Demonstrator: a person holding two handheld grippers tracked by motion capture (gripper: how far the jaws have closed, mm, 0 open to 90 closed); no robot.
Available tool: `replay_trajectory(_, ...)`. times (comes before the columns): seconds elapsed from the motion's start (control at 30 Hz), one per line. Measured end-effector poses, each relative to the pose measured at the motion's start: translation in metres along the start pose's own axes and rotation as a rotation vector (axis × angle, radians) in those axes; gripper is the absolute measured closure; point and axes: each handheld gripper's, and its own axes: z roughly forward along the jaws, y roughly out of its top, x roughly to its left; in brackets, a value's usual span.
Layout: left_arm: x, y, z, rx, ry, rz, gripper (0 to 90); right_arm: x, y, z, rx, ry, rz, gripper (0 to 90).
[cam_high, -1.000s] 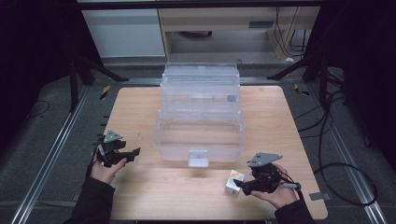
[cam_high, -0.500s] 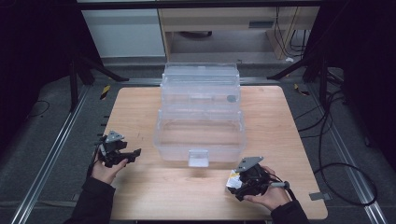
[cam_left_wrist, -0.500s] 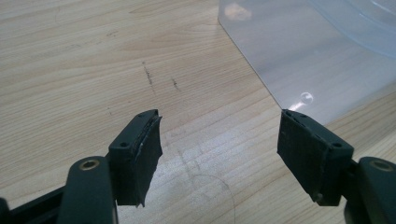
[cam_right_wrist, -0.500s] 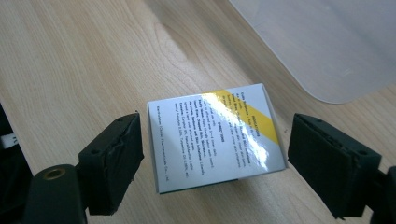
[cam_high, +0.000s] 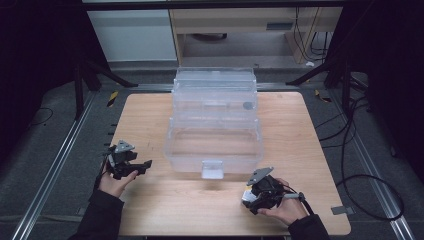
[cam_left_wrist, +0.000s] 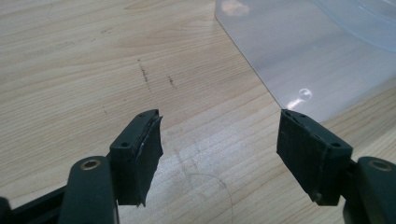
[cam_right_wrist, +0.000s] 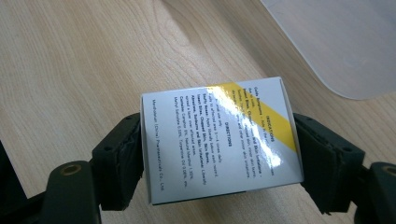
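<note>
1. The right tongs (cam_right_wrist: 219, 154) have just been closing around a small white-and-yellow carton (cam_right_wrist: 222, 142) lying on the surface (cam_high: 165, 215); both pads appear to touch its sides.
2. The carton is not yet lifted.
3. The left tongs (cam_left_wrist: 219, 156) hang open, holding nothing.
4. The clear tiered box (cam_high: 215, 120) looks empty.
</note>
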Motion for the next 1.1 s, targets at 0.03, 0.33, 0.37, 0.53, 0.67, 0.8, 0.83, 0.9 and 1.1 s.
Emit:
replay_trajectory(0.03,0.0,0.0,0.0,0.001,0.0,-0.001,30.2,0.0,0.0,0.0,0.005,-0.001,0.001,24.5)
replay_trajectory(0.33,0.0,0.0,0.0,0.002,-0.001,0.005,30.9,0.002,0.004,-0.004,0.009,0.006,0.007,30.1)
replay_trajectory(0.37,0.0,0.0,-0.001,-0.001,-0.002,0.003,31.1,0.001,0.004,-0.009,-0.011,0.007,0.017,30.1)
replay_trajectory(0.53,0.0,0.0,0.0,-0.003,-0.002,-0.003,31.4,-0.008,0.0,-0.023,-0.057,-0.03,0.056,30.1)
replay_trajectory(0.67,0.0,0.001,-0.002,-0.006,0.002,0.0,31.8,-0.027,-0.013,-0.04,-0.097,-0.099,0.123,30.1)
replay_trajectory(0.8,0.001,0.001,-0.003,-0.011,-0.003,-0.004,32.0,-0.041,-0.024,-0.049,-0.112,-0.142,0.172,30.1)
replay_trajectory(0.83,0.001,0.001,-0.003,-0.012,-0.002,-0.006,32.1,-0.045,-0.028,-0.052,-0.11,-0.16,0.187,30.1)
replay_trajectory(0.9,0.001,0.001,-0.003,-0.015,-0.001,-0.008,32.4,-0.054,-0.035,-0.055,-0.11,-0.187,0.224,30.1)
replay_trajectory(1.1,0.001,0.001,-0.004,-0.016,0.002,-0.01,33.3,-0.076,-0.06,-0.053,-0.077,-0.23,0.338,30.0)
